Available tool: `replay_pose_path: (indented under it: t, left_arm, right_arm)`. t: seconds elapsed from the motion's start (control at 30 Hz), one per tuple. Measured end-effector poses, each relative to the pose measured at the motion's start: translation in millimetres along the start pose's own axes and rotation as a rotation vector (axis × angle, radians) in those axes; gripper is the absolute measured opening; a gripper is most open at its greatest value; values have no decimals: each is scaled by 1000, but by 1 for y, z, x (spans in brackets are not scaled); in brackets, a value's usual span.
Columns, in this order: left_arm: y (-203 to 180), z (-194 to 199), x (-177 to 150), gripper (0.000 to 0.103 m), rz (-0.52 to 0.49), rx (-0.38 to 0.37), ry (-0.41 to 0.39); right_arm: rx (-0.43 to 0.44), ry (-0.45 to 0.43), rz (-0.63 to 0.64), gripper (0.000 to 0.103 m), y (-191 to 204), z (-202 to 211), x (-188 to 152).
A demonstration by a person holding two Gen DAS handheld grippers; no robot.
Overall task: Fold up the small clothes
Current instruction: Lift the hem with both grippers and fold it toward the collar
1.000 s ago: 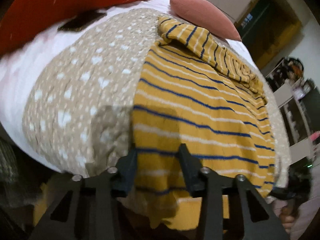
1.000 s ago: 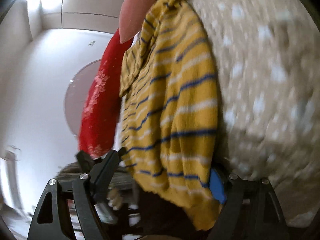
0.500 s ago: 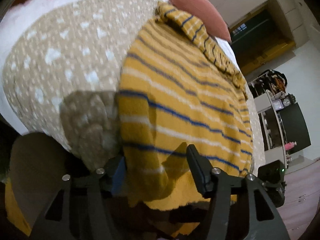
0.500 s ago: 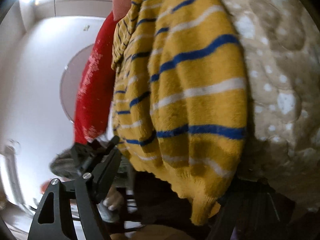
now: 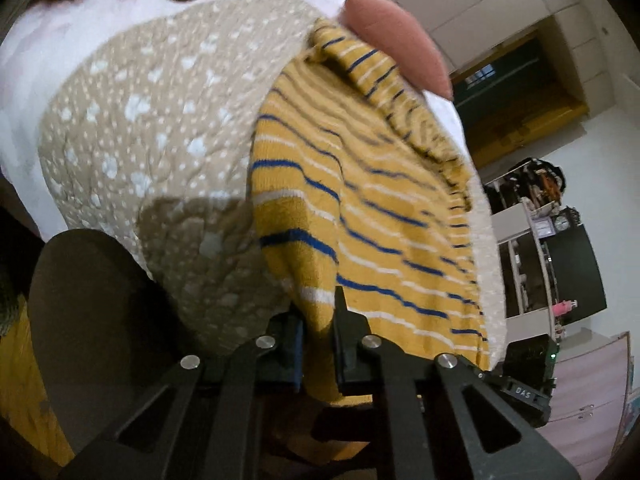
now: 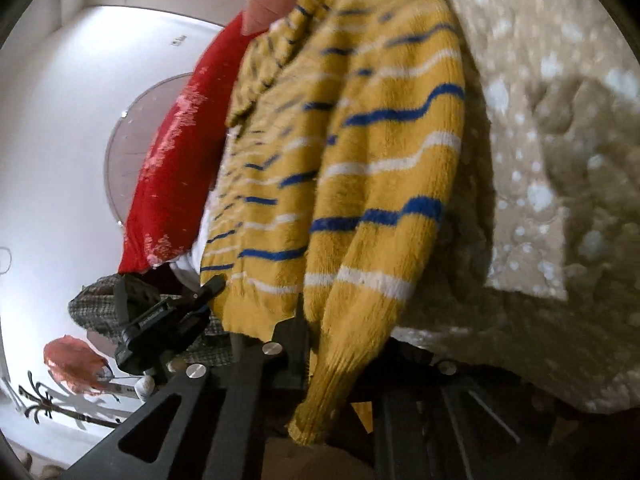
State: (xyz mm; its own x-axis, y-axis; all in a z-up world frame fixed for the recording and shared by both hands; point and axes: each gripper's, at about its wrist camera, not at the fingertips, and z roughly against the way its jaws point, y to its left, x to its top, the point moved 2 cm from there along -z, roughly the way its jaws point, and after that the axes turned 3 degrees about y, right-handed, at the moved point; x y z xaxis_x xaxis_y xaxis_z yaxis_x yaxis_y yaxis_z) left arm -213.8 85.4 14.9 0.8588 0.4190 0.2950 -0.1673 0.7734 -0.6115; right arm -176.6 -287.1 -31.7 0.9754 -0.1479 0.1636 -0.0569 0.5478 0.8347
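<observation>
On the near half of a spotted beige quilt point(image 5: 160, 128) a yellow striped sweater point(image 5: 360, 200) is spread, its collar at the far end. Its near hem is pinched at two corners: the left gripper point(image 5: 318, 344) and the right gripper point(image 6: 320, 344) are each clamped tight on the knit. Soft, floppy, light fabric is judged likely to sag; the corners are best held.

Striped sweater laid out on a quilted cover

A yellow knitted sweater with blue and white stripes point(image 5: 360, 208) is spread on a beige quilted bedcover with white dots point(image 5: 160, 128), which is laid over a white sheet point(image 5: 48, 52). Beyond the sweater's far end a pink oval cushion point(image 5: 396, 44) is set, with a red pillow point(image 6: 172, 176) beside it. The sweater's near hem is clamped in the left gripper point(image 5: 316, 344) and the right gripper point(image 6: 340, 364).
</observation>
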Motion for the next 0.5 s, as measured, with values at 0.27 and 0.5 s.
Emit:
replay_pose_path:
  t: [0.27, 0.5]
  left_arm:
    - [-19, 11, -12, 11, -31, -21, 10]
    - [-23, 16, -11, 10, -43, -3, -5]
  right_arm:
    - [40, -43, 36, 6, 5, 42, -17]
    - [34, -58, 33, 6, 0, 49, -25]
